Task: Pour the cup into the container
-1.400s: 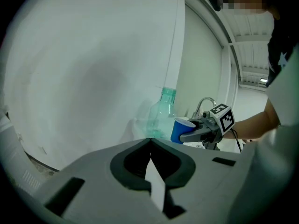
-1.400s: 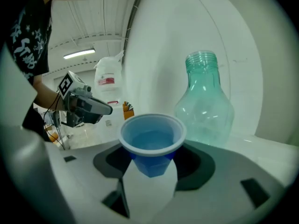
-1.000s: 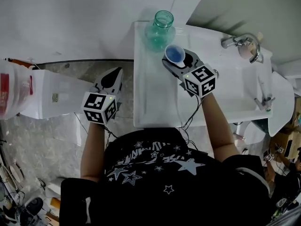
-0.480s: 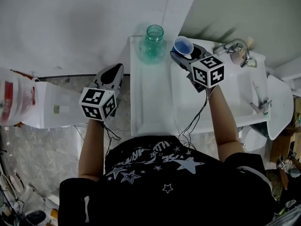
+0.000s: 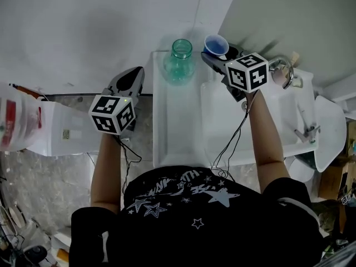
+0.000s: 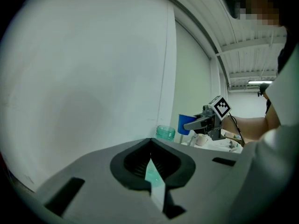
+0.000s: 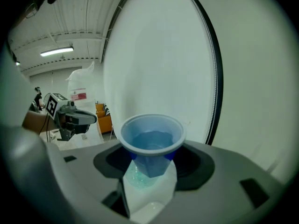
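A blue plastic cup (image 5: pixel 216 45) stands upright between the jaws of my right gripper (image 5: pixel 219 57), which is shut on its lower body. In the right gripper view the cup (image 7: pixel 152 141) fills the middle, and its inside looks to hold liquid. The green glass container (image 5: pixel 181 60) stands on the white table (image 5: pixel 178 127), just left of the cup and below it; it shows as a green patch (image 7: pixel 139 176) under the cup. My left gripper (image 5: pixel 132 79) hangs left of the table, jaws together with nothing in them, and looks across at the container (image 6: pixel 165 132) and cup (image 6: pixel 185 124).
A white sink basin (image 5: pixel 267 121) with a metal tap (image 5: pixel 282 65) lies right of the table. A white bin with a red-printed bag (image 5: pixel 33 121) stands on the floor at the left. A pale wall rises right behind the container.
The right gripper has lifted the cup from beside the container's near right to a higher spot at its right. The left gripper has barely moved.
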